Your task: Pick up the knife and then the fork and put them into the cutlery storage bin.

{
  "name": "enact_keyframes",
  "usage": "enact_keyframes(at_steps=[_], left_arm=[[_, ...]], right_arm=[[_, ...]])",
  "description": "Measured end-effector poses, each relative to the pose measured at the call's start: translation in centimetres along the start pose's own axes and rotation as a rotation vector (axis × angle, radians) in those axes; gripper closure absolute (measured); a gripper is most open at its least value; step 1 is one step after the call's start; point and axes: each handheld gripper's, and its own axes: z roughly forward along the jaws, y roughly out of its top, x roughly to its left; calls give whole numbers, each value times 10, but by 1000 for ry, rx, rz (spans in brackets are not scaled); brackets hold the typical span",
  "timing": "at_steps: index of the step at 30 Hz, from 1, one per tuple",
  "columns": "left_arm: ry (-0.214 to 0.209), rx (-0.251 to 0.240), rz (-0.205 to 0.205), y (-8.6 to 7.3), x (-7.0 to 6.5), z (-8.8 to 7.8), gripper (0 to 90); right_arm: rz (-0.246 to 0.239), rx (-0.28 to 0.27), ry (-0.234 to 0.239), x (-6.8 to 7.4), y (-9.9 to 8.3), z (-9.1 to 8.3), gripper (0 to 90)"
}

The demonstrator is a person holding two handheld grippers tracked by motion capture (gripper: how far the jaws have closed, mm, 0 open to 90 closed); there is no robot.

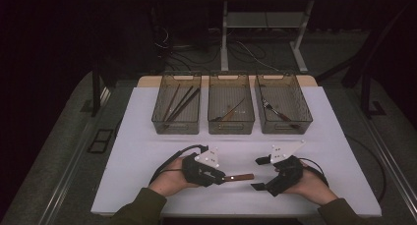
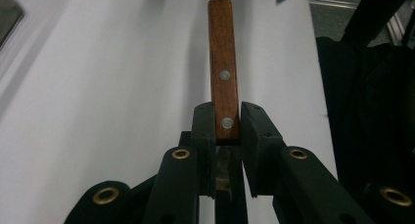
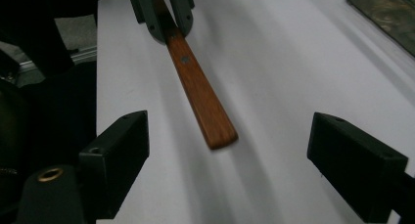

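Now my left gripper [image 1: 223, 178] clamps a wooden-handled utensil [image 1: 240, 177] at the handle's base, above the table [image 1: 147, 151]. My right gripper [image 1: 259, 173] gapes before its free end, mid-handover; next it must close on that end.

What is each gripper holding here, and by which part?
The left gripper clamps a wooden-handled utensil at the blade end of its handle, by a rivet. The right gripper is open, holding nothing.
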Motion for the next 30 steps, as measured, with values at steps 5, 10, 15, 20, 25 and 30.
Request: enact_keyframes(at_steps=[5,10,15,20,25,30], left_arm=[[-28,24,54,15,3,8,774],[-33,11,79,25,2,13,773],[-42,-5,83,27,-2,11,773],[-52,-6,99,28,-3,10,773],[-63,0,98,29,-5,10,773],[-80,-5,83,28,-5,10,773]], right_arm=[[-13,20,64,-3,9,10,157],[-74,75,125,-5,19,22,237],[-94,126,164,-3,25,31,431],[-141,146,147,1,26,33,545],[-150,148,179,4,25,33,662],[-171,142,205,6,25,33,742]])
